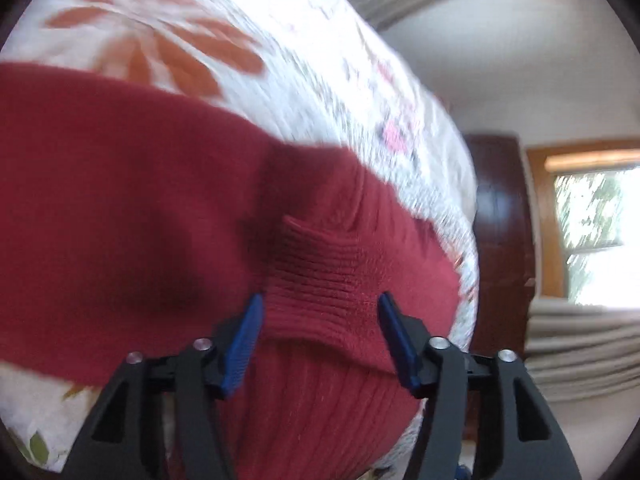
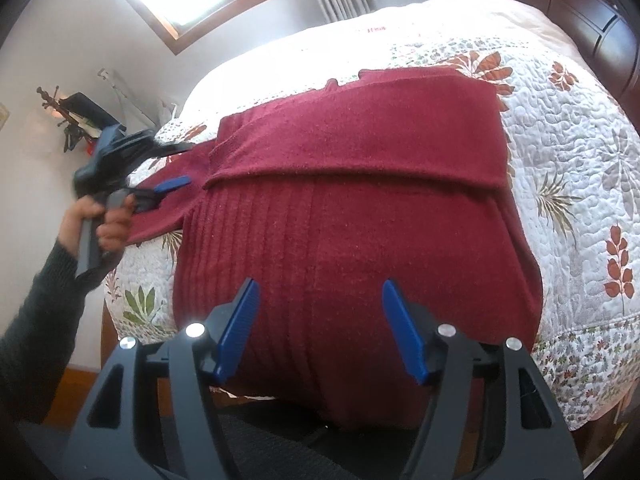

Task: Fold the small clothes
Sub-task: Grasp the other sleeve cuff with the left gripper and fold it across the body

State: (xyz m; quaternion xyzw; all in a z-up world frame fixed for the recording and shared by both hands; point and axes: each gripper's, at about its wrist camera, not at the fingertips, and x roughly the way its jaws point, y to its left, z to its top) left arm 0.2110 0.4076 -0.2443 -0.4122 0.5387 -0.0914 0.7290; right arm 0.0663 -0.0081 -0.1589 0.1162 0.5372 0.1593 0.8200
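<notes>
Left wrist view: quilt (image 1: 280, 40) motion-blurred, pattern smeared. Red sweater (image 1: 140, 200) cut off at left edge; its hem hidden behind right claw (image 2: 320, 328). Items on wall shelf (image 2: 76, 120) too small to tell.

The left tongs (image 1: 320, 328) stand with their blue fingers (image 1: 242, 346) spread wide apart at the lower middle of the left wrist view, nothing pinched between them. At the left edge of the right wrist view a hand (image 2: 100, 220) in a dark sleeve (image 2: 36, 312) grips that tool's handle, though blur hides the fine detail. The right tongs (image 2: 320, 324) sit at the bottom centre of their own view, likewise gaping, fingers well apart.
</notes>
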